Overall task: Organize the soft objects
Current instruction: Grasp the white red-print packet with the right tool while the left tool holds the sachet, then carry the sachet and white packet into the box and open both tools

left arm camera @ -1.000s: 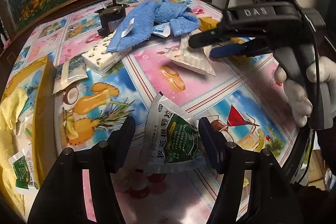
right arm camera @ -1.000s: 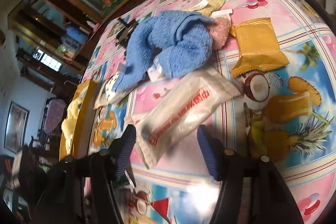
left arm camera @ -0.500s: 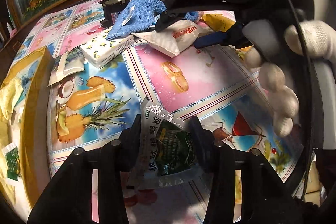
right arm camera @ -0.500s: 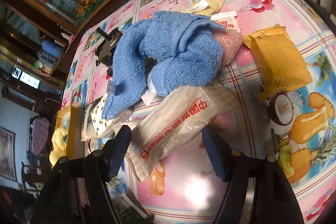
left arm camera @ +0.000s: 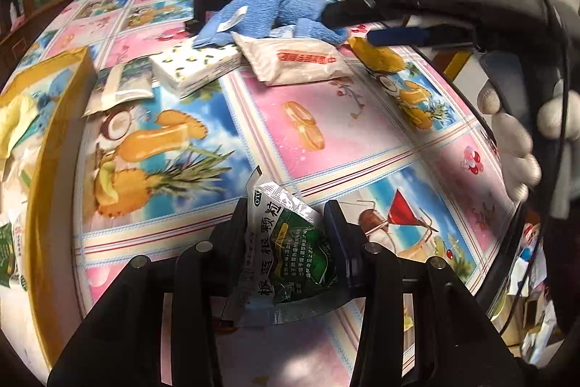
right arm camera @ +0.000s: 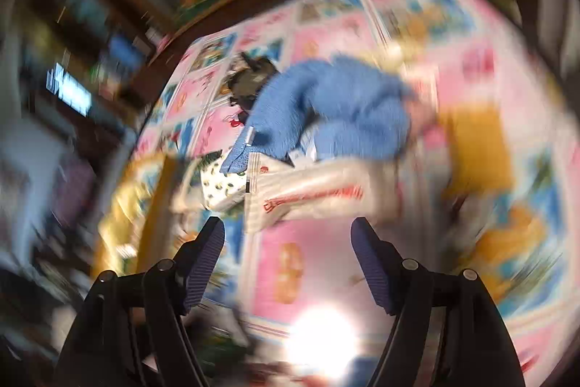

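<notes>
My left gripper [left arm camera: 286, 227] is shut on a green and silver sachet [left arm camera: 290, 249] and holds it above the fruit-print tablecloth [left arm camera: 326, 133]. My right gripper [right arm camera: 286, 238] is open and empty, hovering over a white pouch with red print [right arm camera: 311, 194]; it also shows in the left wrist view [left arm camera: 355, 24] above the same pouch [left arm camera: 297, 60]. A blue towel [left arm camera: 275, 13] lies bunched behind the pouch; the blurred right wrist view shows it too [right arm camera: 333, 104].
A yellow box [left arm camera: 40, 118] holding sachets and yellow cloth stands at the left. A lemon-print tissue pack [left arm camera: 195, 66], a flat pale packet [left arm camera: 123, 89], a yellow snack bag [left arm camera: 378, 55] and a black device [left arm camera: 210, 2] lie near the towel. The table edge runs along the right.
My left gripper has closed on the green sachet and lifted it. My right gripper has moved fast over the white pouch, which has shifted flat onto the cloth; its view is now blurred.
</notes>
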`<state>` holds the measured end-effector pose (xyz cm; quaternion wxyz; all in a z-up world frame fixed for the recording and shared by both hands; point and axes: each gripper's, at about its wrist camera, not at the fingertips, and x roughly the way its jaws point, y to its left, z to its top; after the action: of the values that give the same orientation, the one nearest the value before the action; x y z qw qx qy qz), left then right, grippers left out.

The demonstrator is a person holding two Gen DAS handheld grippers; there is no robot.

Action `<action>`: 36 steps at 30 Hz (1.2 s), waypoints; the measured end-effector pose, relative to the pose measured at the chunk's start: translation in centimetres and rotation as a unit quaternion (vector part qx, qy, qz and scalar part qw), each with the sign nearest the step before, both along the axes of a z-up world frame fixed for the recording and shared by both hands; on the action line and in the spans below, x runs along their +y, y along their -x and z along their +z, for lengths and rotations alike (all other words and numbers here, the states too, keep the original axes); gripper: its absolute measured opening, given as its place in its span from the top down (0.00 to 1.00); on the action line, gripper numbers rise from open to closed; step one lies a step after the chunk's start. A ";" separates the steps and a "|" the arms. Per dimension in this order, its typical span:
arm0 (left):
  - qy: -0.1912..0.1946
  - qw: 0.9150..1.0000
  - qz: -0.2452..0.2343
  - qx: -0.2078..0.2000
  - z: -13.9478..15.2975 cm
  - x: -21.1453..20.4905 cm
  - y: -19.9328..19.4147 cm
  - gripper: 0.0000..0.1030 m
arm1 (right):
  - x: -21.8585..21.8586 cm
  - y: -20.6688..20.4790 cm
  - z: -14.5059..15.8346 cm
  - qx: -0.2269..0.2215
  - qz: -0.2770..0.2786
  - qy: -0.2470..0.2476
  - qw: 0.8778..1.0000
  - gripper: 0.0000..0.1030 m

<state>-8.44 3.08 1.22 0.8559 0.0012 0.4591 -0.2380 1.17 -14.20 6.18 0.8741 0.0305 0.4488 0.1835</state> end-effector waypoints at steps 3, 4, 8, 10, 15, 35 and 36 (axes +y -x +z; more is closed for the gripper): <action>0.008 1.000 0.014 0.005 0.0 0.7 0.1 0.61 | 2.8 -0.2 -0.7 -0.056 0.101 0.126 0.985 0.30; 0.009 1.000 0.017 0.006 0.0 0.9 0.1 0.61 | 3.3 -0.6 -1.3 -0.060 0.126 0.146 0.979 0.30; 0.011 1.000 0.023 0.006 0.0 0.8 0.6 0.61 | 5.2 -3.2 -3.6 -0.043 0.184 0.177 0.966 0.30; 0.012 1.000 0.025 0.007 0.0 0.8 0.5 0.61 | 5.8 -4.2 -4.2 -0.028 0.190 0.165 0.967 0.30; 0.025 0.999 0.029 0.007 -0.1 1.2 0.4 0.61 | 5.6 -3.7 -5.4 0.073 0.171 0.110 0.976 0.41; 0.036 0.997 0.055 -0.036 3.1 2.5 2.9 0.63 | 4.0 2.3 -2.7 0.032 0.122 -0.001 0.992 0.65; 0.046 0.996 0.062 -0.041 3.8 3.2 3.3 0.63 | 3.9 2.5 -2.1 0.028 0.120 -0.008 0.992 0.65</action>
<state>-11.71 6.28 5.07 0.8860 -0.0569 0.4118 -0.2053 -1.33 -10.31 4.10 0.8324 -0.0116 0.4720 0.2900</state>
